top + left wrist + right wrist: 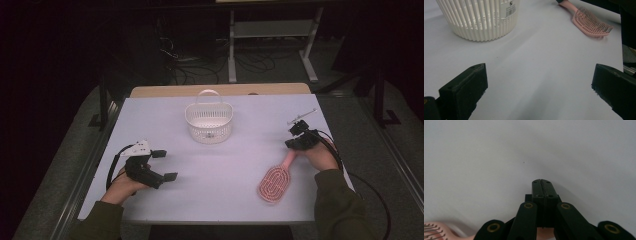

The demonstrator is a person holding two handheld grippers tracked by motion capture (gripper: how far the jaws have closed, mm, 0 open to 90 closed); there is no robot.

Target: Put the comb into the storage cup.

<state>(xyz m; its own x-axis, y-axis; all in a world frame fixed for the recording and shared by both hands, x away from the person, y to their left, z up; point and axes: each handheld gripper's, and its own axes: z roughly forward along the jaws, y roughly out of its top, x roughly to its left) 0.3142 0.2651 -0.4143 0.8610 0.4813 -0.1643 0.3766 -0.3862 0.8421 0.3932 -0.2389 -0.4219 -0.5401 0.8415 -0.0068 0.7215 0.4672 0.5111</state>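
My right gripper [298, 143] has its jaws pressed together on the handle of the one pink oval plastic hairbrush [275, 182], lying on the counter [225, 175] at five o'clock, handle toward one, while my left gripper [165, 165] gapes wide.

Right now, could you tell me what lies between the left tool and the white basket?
Only bare table between the left tool and white basket, in the left gripper view.
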